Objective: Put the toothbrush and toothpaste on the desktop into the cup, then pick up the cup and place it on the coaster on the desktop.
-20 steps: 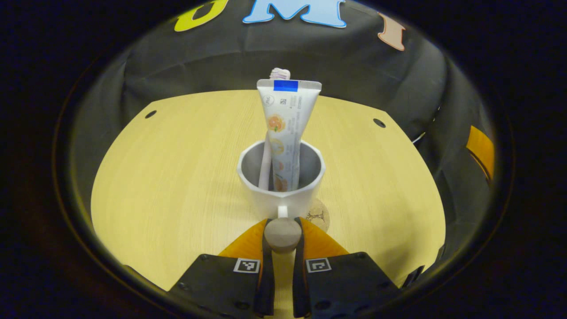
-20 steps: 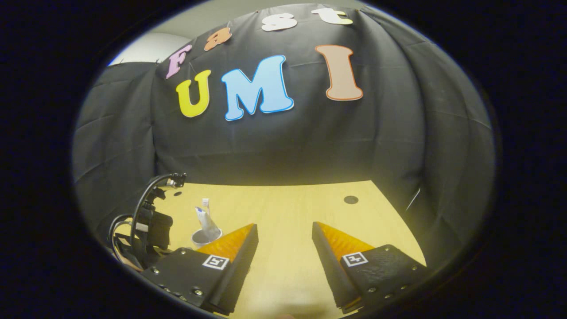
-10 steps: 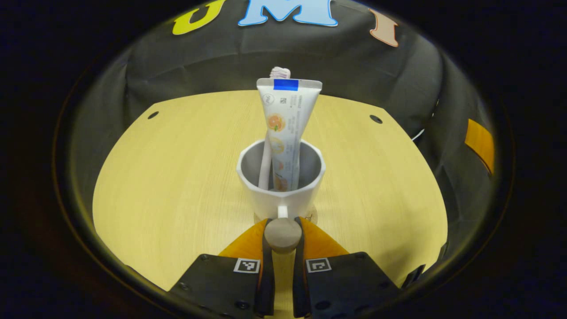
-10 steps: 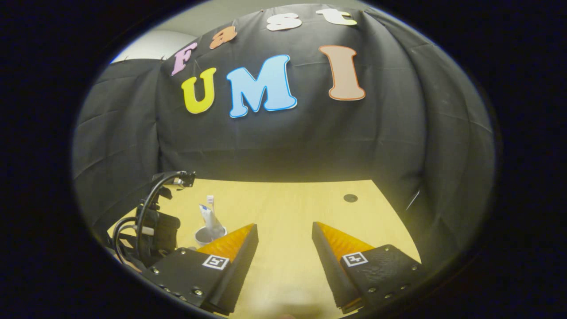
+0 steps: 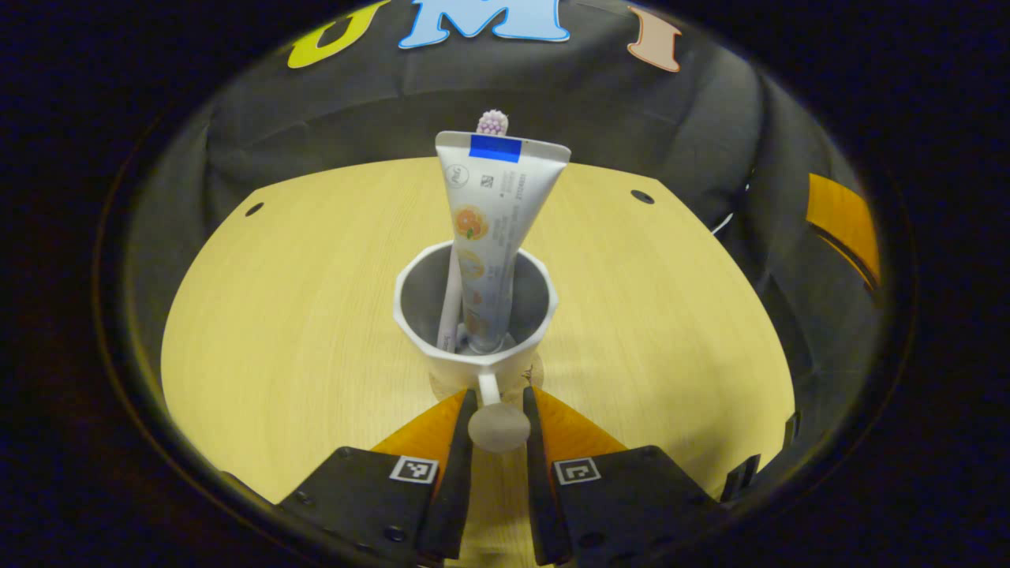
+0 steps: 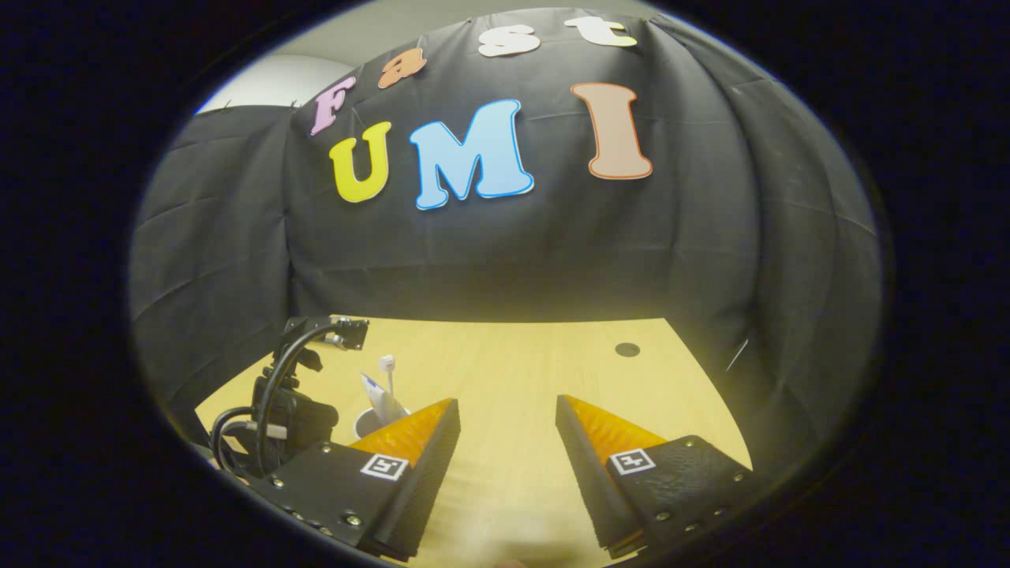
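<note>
Since the earlier frame, the cup [image 5: 473,315] had sunk lower and tipped slightly in the left gripper view, more of its inner floor showing, and the coaster [image 5: 536,372], formerly peeking out at the cup's right, now lay beneath its base.

Left gripper view, left to right: counter [image 5: 276,315], pale wood grain, with small dark holes at its far left and far right corners. Cup, white, faceted, at centre, seated on the cork coaster, whose edge showed at either side of the base. Toothbrush [image 5: 451,300], white handle, upright in the cup at its left side, bristled head just clearing the top of the tube. Toothpaste [image 5: 489,229], cap down in the cup, flat crimped end up, leaning a little left. Left gripper [image 5: 499,426], fingers closed on the round knob at the end of the cup's handle, one finger at each side.

Right gripper view, left to right: left gripper [image 6: 296,410], with cabling, at the near left by the cup [image 6: 367,422], from which toothpaste [image 6: 380,401] and toothbrush [image 6: 388,375] stood up. Right gripper [image 6: 507,418], fingers spread wide, holding nothing, above the bare counter [image 6: 513,371].
</note>
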Action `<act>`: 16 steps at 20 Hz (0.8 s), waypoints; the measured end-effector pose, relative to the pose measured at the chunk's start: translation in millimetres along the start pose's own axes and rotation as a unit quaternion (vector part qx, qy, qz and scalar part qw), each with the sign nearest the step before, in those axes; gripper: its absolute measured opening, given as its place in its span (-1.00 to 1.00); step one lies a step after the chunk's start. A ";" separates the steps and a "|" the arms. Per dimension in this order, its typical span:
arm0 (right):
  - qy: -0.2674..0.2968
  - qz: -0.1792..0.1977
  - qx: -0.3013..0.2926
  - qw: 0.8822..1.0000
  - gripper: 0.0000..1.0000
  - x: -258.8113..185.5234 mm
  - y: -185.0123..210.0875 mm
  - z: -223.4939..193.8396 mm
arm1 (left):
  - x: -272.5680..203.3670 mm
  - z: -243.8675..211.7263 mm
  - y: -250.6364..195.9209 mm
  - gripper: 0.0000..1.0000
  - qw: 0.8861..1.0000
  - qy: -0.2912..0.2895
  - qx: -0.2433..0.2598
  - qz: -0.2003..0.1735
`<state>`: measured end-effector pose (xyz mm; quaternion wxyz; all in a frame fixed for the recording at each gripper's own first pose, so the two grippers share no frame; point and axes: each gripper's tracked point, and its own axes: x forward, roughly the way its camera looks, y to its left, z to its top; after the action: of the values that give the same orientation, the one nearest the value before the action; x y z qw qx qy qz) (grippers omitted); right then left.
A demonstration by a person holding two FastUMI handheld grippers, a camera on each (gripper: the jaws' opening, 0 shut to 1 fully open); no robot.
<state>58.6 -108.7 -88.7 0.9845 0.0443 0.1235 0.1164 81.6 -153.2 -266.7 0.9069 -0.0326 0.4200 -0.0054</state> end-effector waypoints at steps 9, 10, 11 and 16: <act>-0.009 0.009 -0.009 1.000 0.56 -17.7 13.7 6.3 | -34.6 18.5 -6.4 0.54 0.998 -0.064 -0.002 -0.010; -0.011 0.009 -0.011 1.000 0.56 -20.6 15.3 9.4 | -42.2 21.9 -5.9 0.56 0.997 -0.076 -0.002 -0.007; -0.011 0.008 -0.012 1.000 0.56 -22.3 16.6 11.3 | -50.9 27.0 -3.5 0.56 0.996 -0.089 -0.005 -0.005; -0.037 -0.002 -0.023 0.999 0.55 -40.3 26.2 37.1 | -99.8 60.5 3.4 0.93 0.986 -0.165 -0.018 -0.008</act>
<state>24.3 -95.1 -40.5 0.9894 0.0258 0.0848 0.1153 63.1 -142.9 -152.0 0.9630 -0.0522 0.2644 0.0005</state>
